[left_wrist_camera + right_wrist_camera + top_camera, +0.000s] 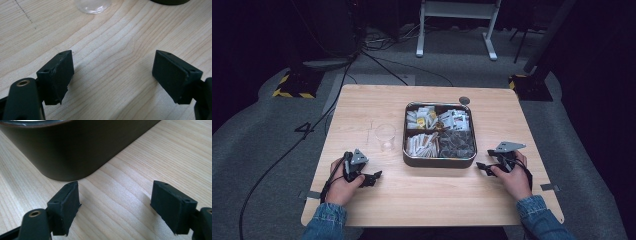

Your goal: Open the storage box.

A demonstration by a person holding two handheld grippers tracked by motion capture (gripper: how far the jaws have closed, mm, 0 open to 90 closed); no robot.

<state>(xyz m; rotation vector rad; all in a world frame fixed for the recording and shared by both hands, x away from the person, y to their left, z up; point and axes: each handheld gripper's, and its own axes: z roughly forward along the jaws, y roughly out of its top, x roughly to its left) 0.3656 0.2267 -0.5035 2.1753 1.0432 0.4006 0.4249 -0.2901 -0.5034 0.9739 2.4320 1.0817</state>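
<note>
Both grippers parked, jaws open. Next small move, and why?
Probably ease the left gripper forward toward the glass: its jaws are open with bare table between them, and the glass stands just ahead. The right gripper, also open and holding nothing, sits beside the tin, so it could reach for the sachets after.

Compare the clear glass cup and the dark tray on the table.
The glass cup is clear, round and looks empty; the tray is dark, rectangular with rounded corners, and its four compartments are filled with packets. The cup is much smaller than the tray. Both stand upright on the wooden table, side by side.
</note>
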